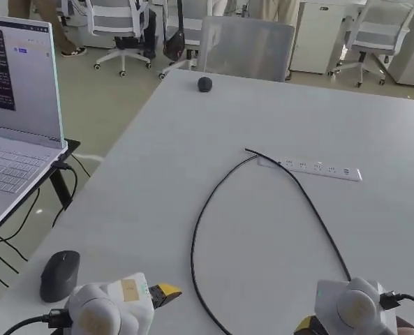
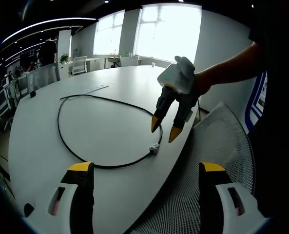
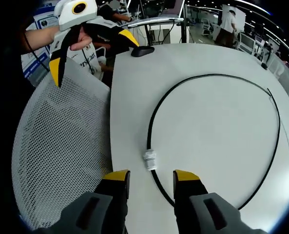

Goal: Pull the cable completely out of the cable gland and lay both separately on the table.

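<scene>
Yellow-tipped left gripper [image 2: 145, 168]: wide open, empty; right gripper [image 3: 151, 175]: half open, empty, cable gland [image 3: 149, 160] at its 12 o'clock. Near end of cable [image 1: 192, 244] cut off, head view.

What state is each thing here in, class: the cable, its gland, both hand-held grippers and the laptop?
cable, looped on the table, not yet pulled out
cable gland, threaded on the cable, near the table edge
left hand-held gripper, open, holding nothing
right hand-held gripper, open, holding nothing
laptop, open, screen lit
</scene>
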A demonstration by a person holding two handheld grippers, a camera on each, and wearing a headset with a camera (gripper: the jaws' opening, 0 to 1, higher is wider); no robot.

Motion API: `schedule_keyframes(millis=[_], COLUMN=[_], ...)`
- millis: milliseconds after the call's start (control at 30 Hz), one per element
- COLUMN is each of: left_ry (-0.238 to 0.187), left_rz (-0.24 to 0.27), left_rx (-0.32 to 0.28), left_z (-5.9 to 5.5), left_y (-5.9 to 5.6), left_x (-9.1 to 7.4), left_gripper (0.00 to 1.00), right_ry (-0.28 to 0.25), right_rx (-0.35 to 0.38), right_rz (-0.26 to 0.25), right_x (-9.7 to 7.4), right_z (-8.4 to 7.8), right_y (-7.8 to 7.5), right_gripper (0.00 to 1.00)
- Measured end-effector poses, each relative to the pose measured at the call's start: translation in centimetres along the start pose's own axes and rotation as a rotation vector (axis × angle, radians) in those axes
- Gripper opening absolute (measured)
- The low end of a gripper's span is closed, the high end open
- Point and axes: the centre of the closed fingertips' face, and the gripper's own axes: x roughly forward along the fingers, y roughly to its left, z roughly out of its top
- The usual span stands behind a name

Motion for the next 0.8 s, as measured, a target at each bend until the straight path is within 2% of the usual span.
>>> schedule_keyframes(millis=[233,533,800], left_ry=[0.016,0.002,0.013], left_rz=[-0.010,-0.019,-0.020], left_rx=[0.023,0.005,0.004], left_z=[-0.3,-0.1,-0.8], left_y=[-0.5,-0.8,-1.0], left_x=[0.1,-0.1,-0.3], left_gripper=[0.88,0.88,0.87], right_ry=[0.020,0.046,0.076], right_rx=[-0.017,-0.051,-0.094], right_rz=[0.019,0.046,0.056], right_x=[1.1,2.4,3.4], right_z=[0.0,-0.2,-0.3], right_y=[0.3,0.5,0.6], right_gripper=[0.29,0.24,0.20])
